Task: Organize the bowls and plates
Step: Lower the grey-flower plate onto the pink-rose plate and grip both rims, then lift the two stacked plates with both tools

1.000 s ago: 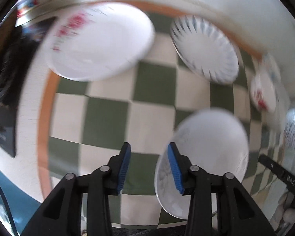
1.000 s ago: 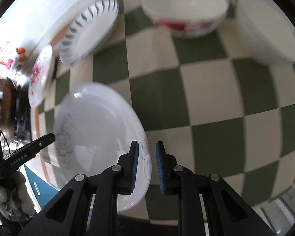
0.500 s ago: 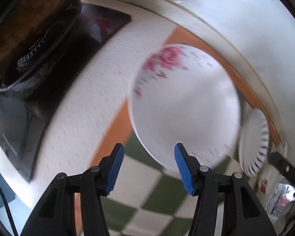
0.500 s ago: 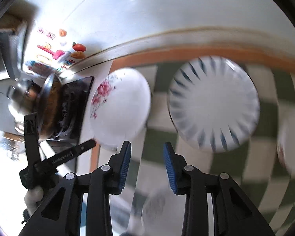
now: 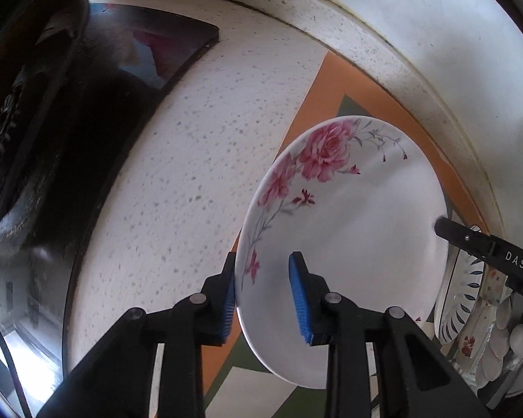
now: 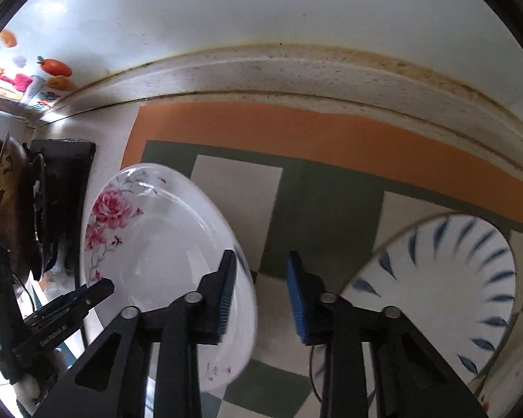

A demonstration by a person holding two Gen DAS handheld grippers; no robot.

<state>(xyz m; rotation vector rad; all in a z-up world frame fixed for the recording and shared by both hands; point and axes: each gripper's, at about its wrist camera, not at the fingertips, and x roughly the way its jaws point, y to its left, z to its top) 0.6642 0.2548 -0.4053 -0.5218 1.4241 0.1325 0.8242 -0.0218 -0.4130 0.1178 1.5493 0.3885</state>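
A white plate with pink roses [image 5: 348, 205] lies at the left end of the checked mat. My left gripper [image 5: 263, 296] is open, and the plate's near left rim sits between its blue pads. In the right wrist view the same rose plate [image 6: 157, 240] is at the left, and my right gripper [image 6: 259, 296] is open and empty over the mat between it and a white plate with blue dashes [image 6: 446, 285]. The left gripper's tip [image 6: 87, 292] shows at that view's lower left.
A green-and-white checked mat with an orange border [image 6: 296, 132] lies on a speckled white counter [image 5: 191, 160]. A black stove [image 5: 69, 122] with a wok [image 6: 7, 202] is to the left. A white wall [image 6: 261, 10] rises behind. More dishes [image 5: 484, 313] stand at the right.
Both grippers swung left and toward the back of the mat. My left gripper closed in on the rose plate until its rim entered the jaws. The right gripper opened wider.
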